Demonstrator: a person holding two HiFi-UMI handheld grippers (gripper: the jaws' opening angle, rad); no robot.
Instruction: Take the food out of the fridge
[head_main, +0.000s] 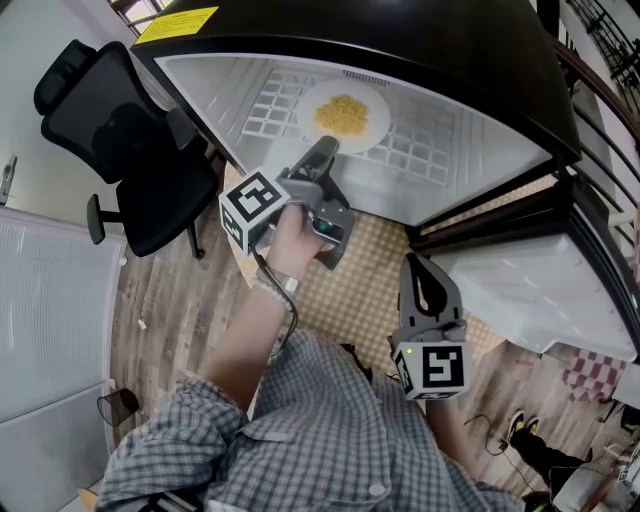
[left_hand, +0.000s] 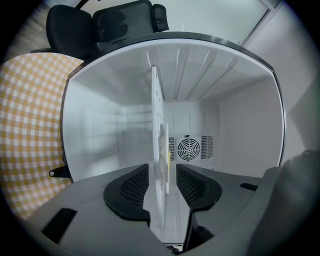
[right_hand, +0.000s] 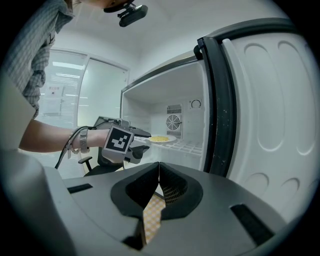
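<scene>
A white plate (head_main: 381, 126) of yellow food (head_main: 342, 112) rests on the white wire shelf (head_main: 430, 150) inside the open fridge. My left gripper (head_main: 326, 150) reaches level into the fridge at the plate's near edge. In the left gripper view, which is rolled on its side, the plate's rim (left_hand: 161, 145) and the shelf's edge stand between the jaws of the left gripper (left_hand: 162, 182), with gaps on both sides, so it is open. My right gripper (right_hand: 159, 175) hangs back outside the fridge, shut and empty. It appears in the head view too, right gripper (head_main: 421, 265). From there the plate (right_hand: 161, 139) and left gripper (right_hand: 144, 135) show.
The fridge door (right_hand: 270, 100) stands open on the right, next to my right gripper. A round fan grille (left_hand: 189, 148) sits in the fridge's back wall. A black office chair (head_main: 130, 150) stands to the left. An orange checked mat (head_main: 365, 290) lies below the fridge opening.
</scene>
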